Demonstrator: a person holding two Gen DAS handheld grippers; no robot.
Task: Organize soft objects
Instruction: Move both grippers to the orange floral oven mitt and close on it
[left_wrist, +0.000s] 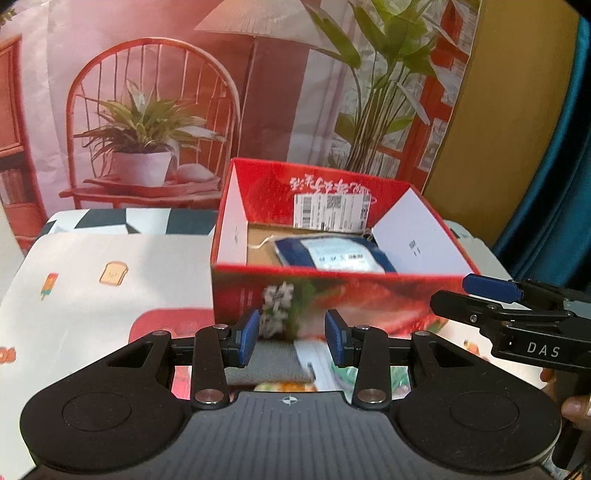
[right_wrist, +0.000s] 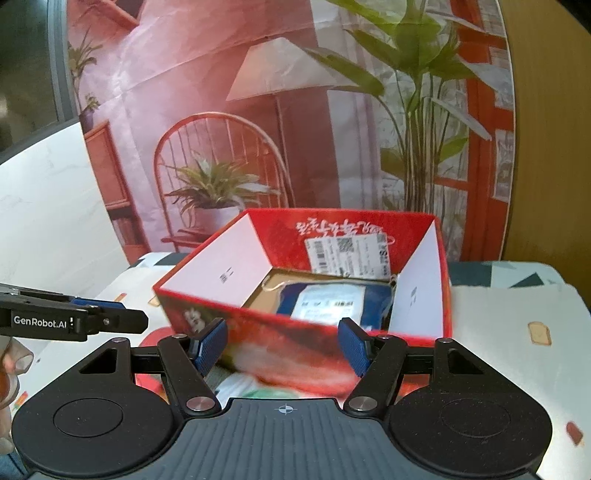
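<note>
One blue pack (right_wrist: 334, 302) already lies in the red box (left_wrist: 258, 295) on the worktop (left_wrist: 92, 295); both grippers, left (left_wrist: 291, 336) and right (right_wrist: 282, 343), have jaws apart and empty; more soft items seemingly remain

The table (left_wrist: 92, 266) wears a pale cloth printed with toast and ice lollies. A red cardboard box (left_wrist: 332, 291) sits on it toward the far edge, flaps open.

Both views bright, evenly lit, soft shadows. Strong fisheye bowing, dark corners. Motion blur on red box (left_wrist: 332, 295) front wall. Pinkish glare washes the backdrop (right_wrist: 184, 92) top.
</note>
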